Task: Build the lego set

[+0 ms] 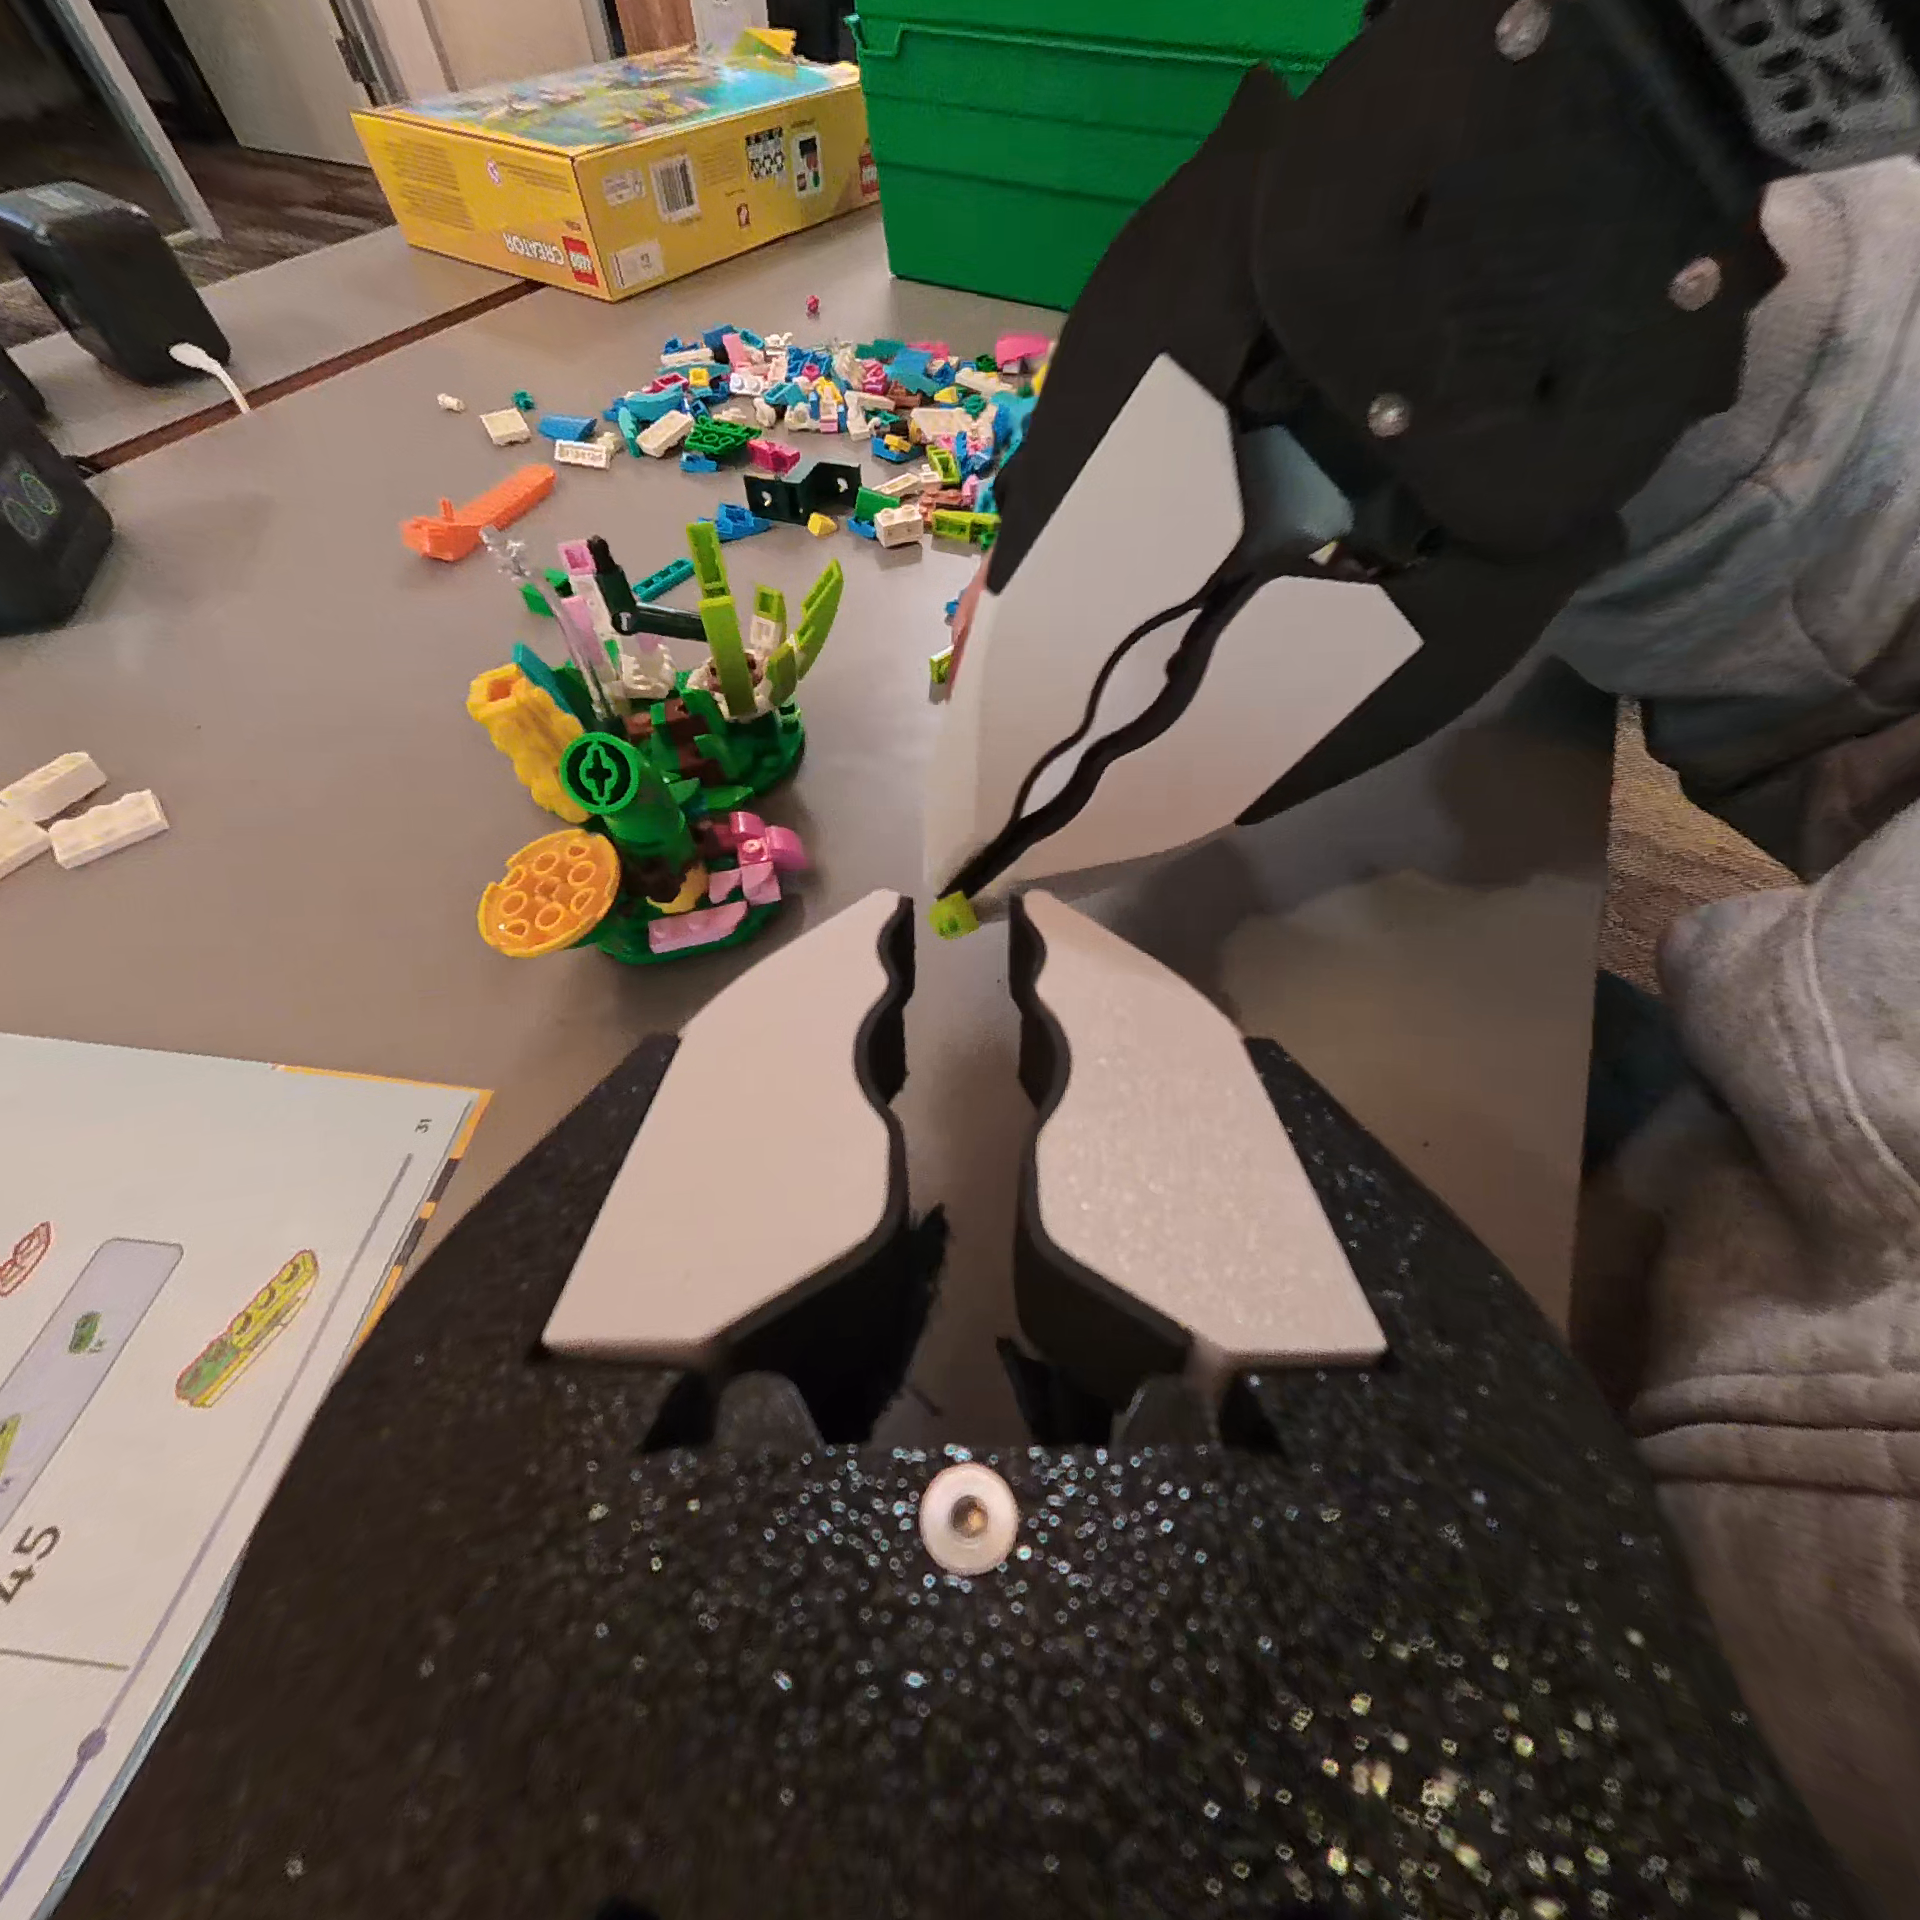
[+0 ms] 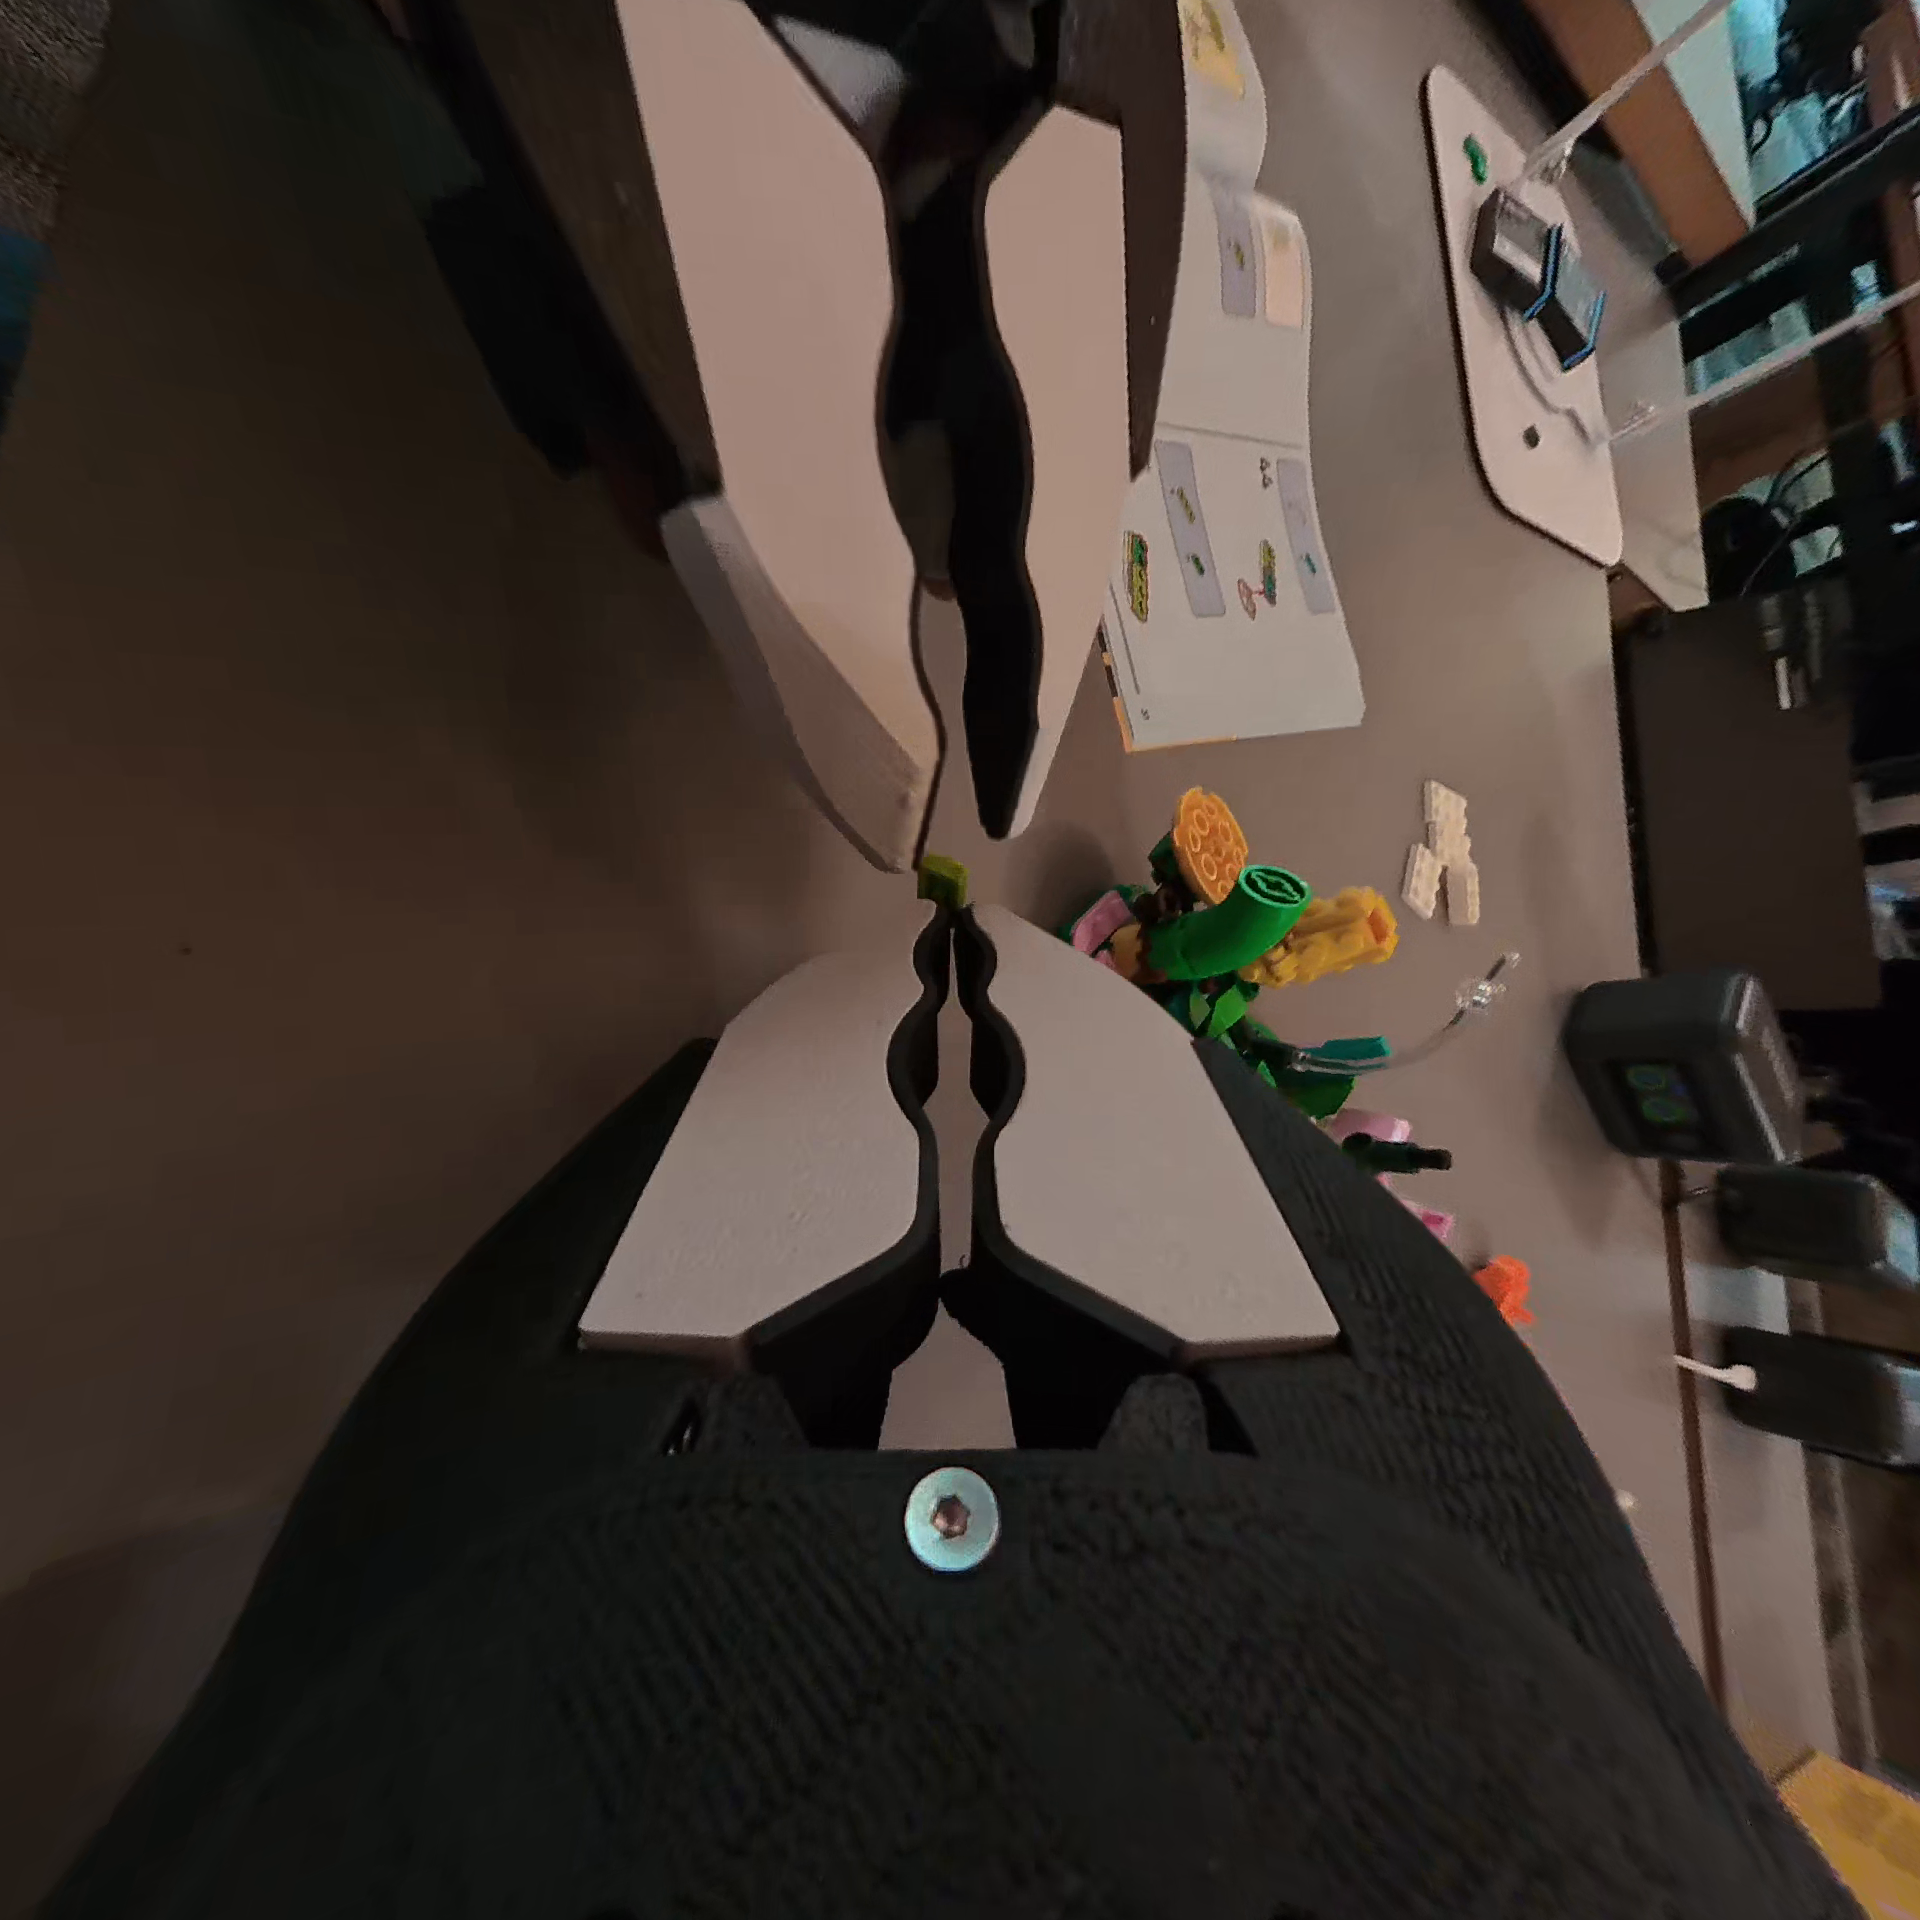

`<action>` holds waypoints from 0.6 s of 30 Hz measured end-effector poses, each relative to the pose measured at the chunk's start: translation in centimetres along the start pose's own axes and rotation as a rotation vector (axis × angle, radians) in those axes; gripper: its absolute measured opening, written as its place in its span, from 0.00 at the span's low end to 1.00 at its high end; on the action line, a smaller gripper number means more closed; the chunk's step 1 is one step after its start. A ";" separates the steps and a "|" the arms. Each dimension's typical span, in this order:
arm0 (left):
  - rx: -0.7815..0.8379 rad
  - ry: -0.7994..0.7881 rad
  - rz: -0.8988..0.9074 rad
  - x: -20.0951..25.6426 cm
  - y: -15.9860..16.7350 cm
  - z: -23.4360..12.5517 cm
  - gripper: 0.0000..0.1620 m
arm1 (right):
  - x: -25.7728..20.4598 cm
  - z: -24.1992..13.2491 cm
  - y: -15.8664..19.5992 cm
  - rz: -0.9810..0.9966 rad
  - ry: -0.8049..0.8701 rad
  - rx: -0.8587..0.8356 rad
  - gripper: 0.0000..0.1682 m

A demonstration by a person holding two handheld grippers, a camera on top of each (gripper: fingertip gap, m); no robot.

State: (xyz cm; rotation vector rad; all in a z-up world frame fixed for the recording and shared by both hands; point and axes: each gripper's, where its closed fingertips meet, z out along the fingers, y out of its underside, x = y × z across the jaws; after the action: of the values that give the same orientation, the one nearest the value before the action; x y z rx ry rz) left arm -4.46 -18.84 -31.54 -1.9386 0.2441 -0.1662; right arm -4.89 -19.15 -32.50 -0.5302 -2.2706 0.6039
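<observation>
A small lime green brick [image 1: 954, 918] is pinched at the tips of my right gripper [image 1: 961, 896], which reaches down from the upper right in the left wrist view. In the right wrist view the brick [image 2: 942, 881] sits at the very tip of the right gripper [image 2: 951, 916], whose jaws are closed on it. My left gripper [image 1: 961, 906] is open, its fingertips on either side of the brick without touching it; it also shows from above in the right wrist view [image 2: 951, 844]. The part-built green plant model [image 1: 644, 790] stands on the table just left of both grippers.
A pile of loose coloured bricks [image 1: 831, 416] lies behind the model, with an orange separator tool [image 1: 478, 514] nearby. The open instruction booklet [image 1: 156, 1351] is at front left. A yellow box [image 1: 623, 177] and green bin [image 1: 1039, 135] stand at the back. White bricks [image 1: 73, 810] lie left. A person's grey sleeve [image 1: 1787, 1039] is at right. Only a small space, under 4 cm, lies between the two pairs of fingers.
</observation>
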 end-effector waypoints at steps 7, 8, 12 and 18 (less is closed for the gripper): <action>-0.021 -0.041 0.017 -0.3 0.2 0.2 0.03 | 0.4 -0.4 -0.9 -0.059 0.057 0.010 0.00; -0.021 -0.041 0.031 -0.3 0.3 0.2 0.03 | 0.4 -0.4 -0.9 -0.067 0.058 0.008 0.00; -0.032 -0.021 0.130 0.0 0.5 0.0 0.02 | 0.0 -0.6 -0.9 -0.049 0.028 0.015 0.00; 0.139 0.059 0.451 2.2 -1.4 -1.3 0.02 | 0.7 -2.6 -2.0 0.456 -0.223 0.248 0.03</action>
State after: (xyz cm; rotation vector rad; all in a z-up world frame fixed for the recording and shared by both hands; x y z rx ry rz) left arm -2.55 -20.06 -29.75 -1.6963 0.6821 0.0578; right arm -3.88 -19.73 -29.35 -0.9013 -2.2396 1.2061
